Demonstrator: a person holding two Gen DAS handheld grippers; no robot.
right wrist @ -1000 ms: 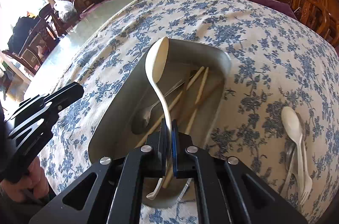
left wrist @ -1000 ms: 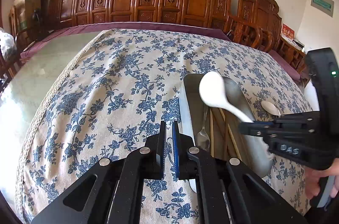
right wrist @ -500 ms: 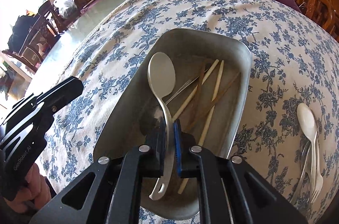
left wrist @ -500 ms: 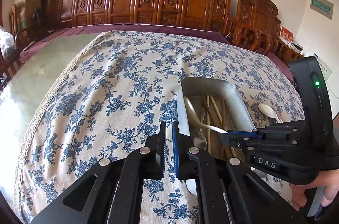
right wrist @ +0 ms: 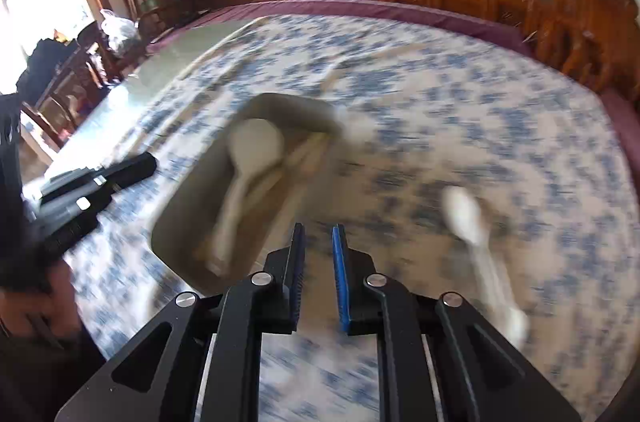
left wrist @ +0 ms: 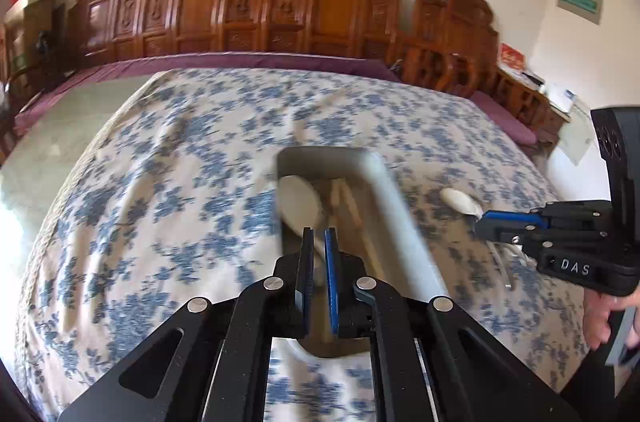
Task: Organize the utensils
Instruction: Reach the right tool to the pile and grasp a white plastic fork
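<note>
A grey metal tray [right wrist: 188, 218] [left wrist: 400, 206] stands on the blue-flowered tablecloth. A large white spoon [right wrist: 252, 150] [left wrist: 300, 206] lies inside it beside wooden chopsticks [right wrist: 308, 150] [left wrist: 352, 210]. My right gripper [right wrist: 319, 234] [left wrist: 486, 220] hovers past the tray's right rim; its jaws are opening, with nothing between them. To its right a second white spoon [right wrist: 468, 214] [left wrist: 460, 200] lies on the cloth with other cutlery, blurred. My left gripper [left wrist: 319, 236] [right wrist: 132, 168] is shut and empty above the tray's near end.
Carved wooden chairs [left wrist: 248, 6] line the far side of the table. A bare glass strip [left wrist: 52, 146] runs along the table's left edge beyond the cloth. A person's hand [left wrist: 600, 314] grips the right tool. Both views are motion-blurred.
The right gripper lowered the large white spoon into the tray, let it go, and drew back to the right toward the loose cutlery. The left gripper shifted over the tray's near end.
</note>
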